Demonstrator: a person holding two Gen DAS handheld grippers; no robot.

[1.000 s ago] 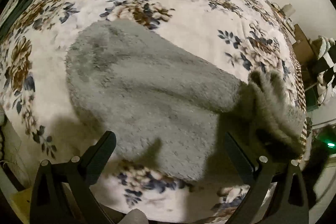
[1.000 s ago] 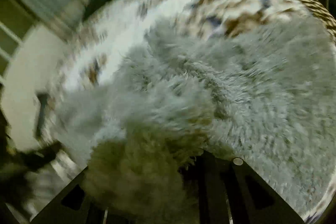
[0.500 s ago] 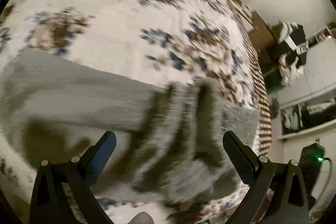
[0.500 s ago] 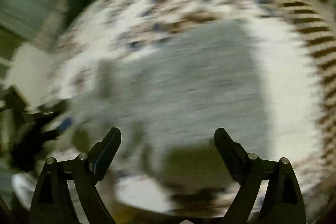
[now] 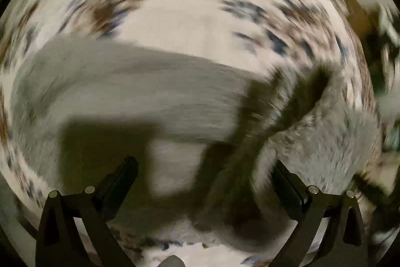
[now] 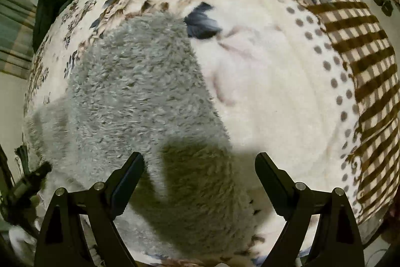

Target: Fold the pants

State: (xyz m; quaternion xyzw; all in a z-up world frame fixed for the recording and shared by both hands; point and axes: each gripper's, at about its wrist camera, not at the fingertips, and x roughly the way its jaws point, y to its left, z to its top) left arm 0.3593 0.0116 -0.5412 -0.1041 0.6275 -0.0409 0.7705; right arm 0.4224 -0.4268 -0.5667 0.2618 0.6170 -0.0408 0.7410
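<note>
Since the right tongs [image 6: 198, 170] let go a second ago, both hang released over the pants [image 6: 140, 96]; left tongs [image 5: 205, 177] view blurred, a bunched end probably remains to fold

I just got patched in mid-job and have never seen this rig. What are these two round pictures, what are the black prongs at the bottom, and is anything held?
No robot arm here: a person holds a two-finger gripper in each hand. Each round picture comes from a fisheye camera on one gripper, looking along its fingers. The left gripper and right gripper both stand open, holding nothing. Fuzzy grey pants lie on a floral blanket. The left view is blurred; there one part of the pants looks bunched up near the right finger.
</note>
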